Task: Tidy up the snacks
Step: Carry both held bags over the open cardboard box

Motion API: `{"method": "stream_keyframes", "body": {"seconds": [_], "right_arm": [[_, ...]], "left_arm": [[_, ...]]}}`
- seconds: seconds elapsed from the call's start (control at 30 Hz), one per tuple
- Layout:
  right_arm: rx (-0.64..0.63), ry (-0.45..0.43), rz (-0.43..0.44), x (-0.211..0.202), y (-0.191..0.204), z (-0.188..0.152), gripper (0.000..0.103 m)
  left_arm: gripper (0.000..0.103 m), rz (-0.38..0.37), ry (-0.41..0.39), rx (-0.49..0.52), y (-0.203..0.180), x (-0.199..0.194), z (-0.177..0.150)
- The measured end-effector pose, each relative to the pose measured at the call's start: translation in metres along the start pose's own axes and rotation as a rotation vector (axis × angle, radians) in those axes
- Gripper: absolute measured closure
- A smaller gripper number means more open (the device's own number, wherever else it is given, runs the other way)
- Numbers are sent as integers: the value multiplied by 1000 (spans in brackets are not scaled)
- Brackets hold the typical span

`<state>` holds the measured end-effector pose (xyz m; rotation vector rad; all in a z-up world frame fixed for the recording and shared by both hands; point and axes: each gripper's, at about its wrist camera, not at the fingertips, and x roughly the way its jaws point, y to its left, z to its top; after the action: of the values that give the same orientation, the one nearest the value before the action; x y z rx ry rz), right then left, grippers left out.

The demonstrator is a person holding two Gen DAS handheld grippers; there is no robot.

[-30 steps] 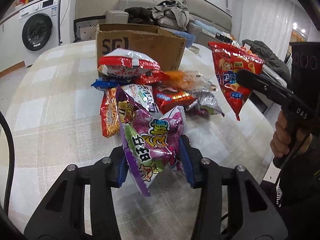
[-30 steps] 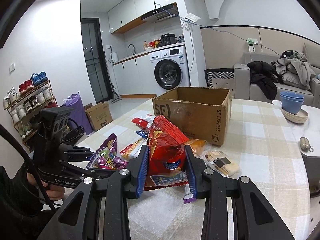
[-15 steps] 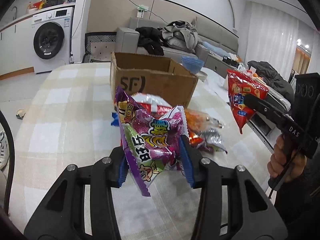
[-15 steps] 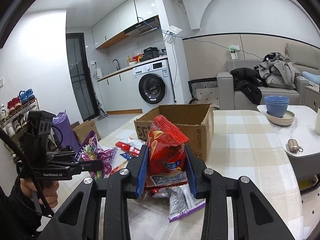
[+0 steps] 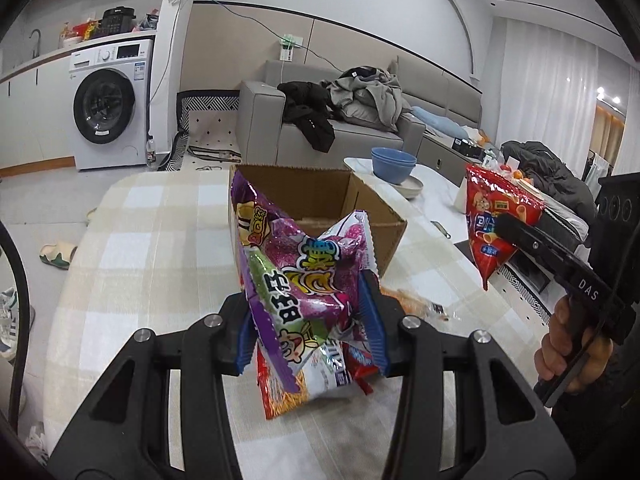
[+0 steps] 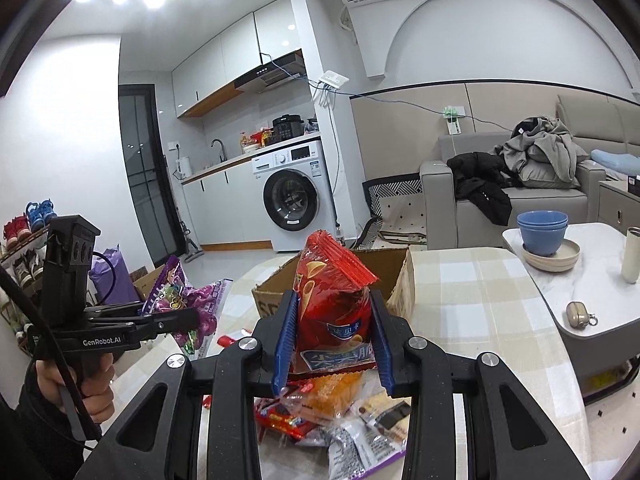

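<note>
Left tongs (image 5: 308,320) clamped on the purple bag (image 5: 304,276), right tongs (image 6: 332,340) on the red bag (image 6: 332,304), both short of the cardboard box (image 5: 372,216). I judge them light, crinkly, crushable, so mid-body pinches suit.

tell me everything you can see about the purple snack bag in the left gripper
The purple snack bag is a shiny, crinkled foil packet with a green patch, yellow and white lettering and a cartoon face. It hangs upright, lifted clear of the table, pinched across its middle by the left gripper and its blue pads. The open cardboard box sits just behind it.

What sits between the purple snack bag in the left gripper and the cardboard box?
Nothing: in the left wrist view the purple snack bag hangs directly before the cardboard box.
</note>
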<state>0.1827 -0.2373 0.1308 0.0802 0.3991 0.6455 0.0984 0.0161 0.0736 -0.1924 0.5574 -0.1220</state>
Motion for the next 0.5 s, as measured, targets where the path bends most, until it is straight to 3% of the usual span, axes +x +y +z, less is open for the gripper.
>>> {"method": "stream_keyframes", "body": {"seconds": [0.5], "right_arm": [[17,9,-17,41,-8,22,68]], "left_arm": [[61,15,3,17,2,24,48]]}}
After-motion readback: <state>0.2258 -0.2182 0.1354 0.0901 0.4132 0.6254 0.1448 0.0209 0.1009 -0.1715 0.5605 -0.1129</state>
